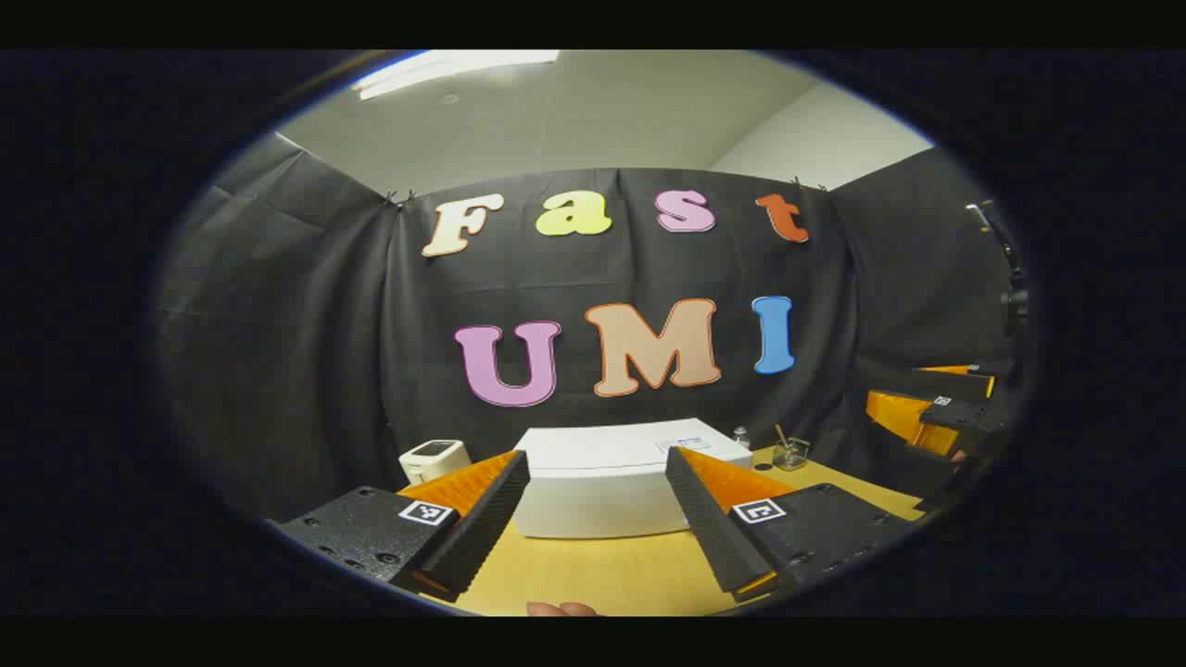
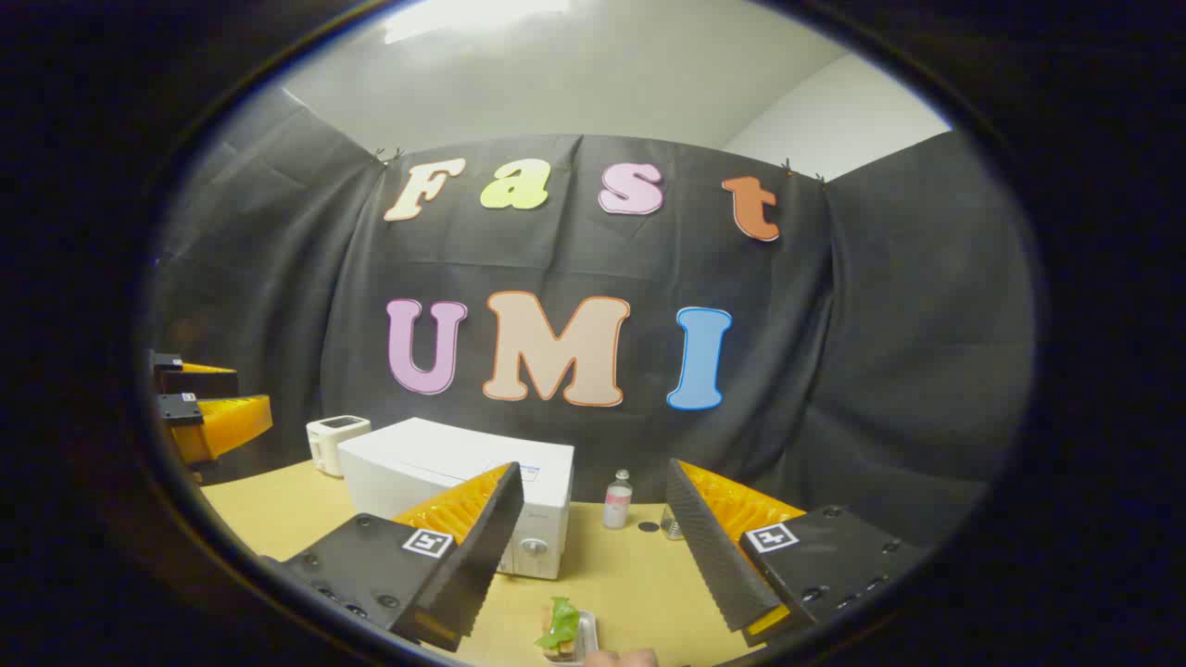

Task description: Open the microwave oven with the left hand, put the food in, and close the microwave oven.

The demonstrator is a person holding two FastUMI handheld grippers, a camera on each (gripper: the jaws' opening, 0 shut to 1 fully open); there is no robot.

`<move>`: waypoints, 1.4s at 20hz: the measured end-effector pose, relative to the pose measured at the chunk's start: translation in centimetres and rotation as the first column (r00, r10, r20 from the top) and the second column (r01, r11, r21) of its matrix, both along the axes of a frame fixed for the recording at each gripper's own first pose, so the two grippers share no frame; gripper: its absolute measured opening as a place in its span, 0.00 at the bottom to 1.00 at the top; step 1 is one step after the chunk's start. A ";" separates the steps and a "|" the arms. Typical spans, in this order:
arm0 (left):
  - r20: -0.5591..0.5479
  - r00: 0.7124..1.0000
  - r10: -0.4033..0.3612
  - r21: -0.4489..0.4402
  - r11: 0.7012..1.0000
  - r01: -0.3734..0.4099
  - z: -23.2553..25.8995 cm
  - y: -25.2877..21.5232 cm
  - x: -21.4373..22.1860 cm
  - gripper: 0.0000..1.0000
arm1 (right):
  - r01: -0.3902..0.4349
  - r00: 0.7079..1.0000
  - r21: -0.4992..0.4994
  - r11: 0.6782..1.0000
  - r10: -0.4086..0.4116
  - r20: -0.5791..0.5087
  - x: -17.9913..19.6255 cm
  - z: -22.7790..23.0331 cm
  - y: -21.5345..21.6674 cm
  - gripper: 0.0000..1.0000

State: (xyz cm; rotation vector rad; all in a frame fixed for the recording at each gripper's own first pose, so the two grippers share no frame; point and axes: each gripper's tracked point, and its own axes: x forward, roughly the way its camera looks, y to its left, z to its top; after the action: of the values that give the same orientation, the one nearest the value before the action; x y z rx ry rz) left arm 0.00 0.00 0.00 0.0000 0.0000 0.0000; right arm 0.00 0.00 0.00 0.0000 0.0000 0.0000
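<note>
Ridged, wedge-shaped fingers of the left gripper [image 1: 598, 523] rise from the bottom of the left gripper view, jaws spread wide with nothing between them, each carrying a flat plate with a small square marker. Between them, toward the back edge of the smooth wooden counter [image 1: 602, 574], stands the microwave oven [image 1: 611, 482], a white, boxy, rounded-cornered shell with its door shut. Just beside it toward the counter's back left corner sits a small cream appliance [image 1: 434, 459] with a dark top, and off its other side a little clear glass jar [image 1: 790, 453] holding a thin stick. In the right gripper view the right gripper [image 2: 598, 547] shows the same serrated fingers, jaws likewise wide apart and empty. At the counter's near edge, between those fingers, lies the food [image 2: 561, 630]: a leafy green piece on a small pale tray. Farther back stand a small clear bottle [image 2: 617, 500] with a pink label, close to the microwave oven's right side.
</note>
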 end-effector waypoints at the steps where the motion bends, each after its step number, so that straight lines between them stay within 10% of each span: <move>1: 0.004 1.000 -0.005 -0.006 1.000 0.005 0.1 -0.1 0.3 0.94 | -0.014 1.000 0.012 1.000 0.014 0.003 0.2 0.1 0.7 0.93; 28: -0.050 0.999 -0.007 -0.004 1.000 0.006 -4.1 -1.4 2.0 0.95 | -0.044 0.996 -0.019 0.999 0.045 0.072 0.3 0.9 3.1 0.95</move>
State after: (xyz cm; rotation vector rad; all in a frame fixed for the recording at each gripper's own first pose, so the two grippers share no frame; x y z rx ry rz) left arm 2.04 -1.40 -4.06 -0.0034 0.0503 -0.0065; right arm 0.28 3.12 0.93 -0.0176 -0.0726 0.0445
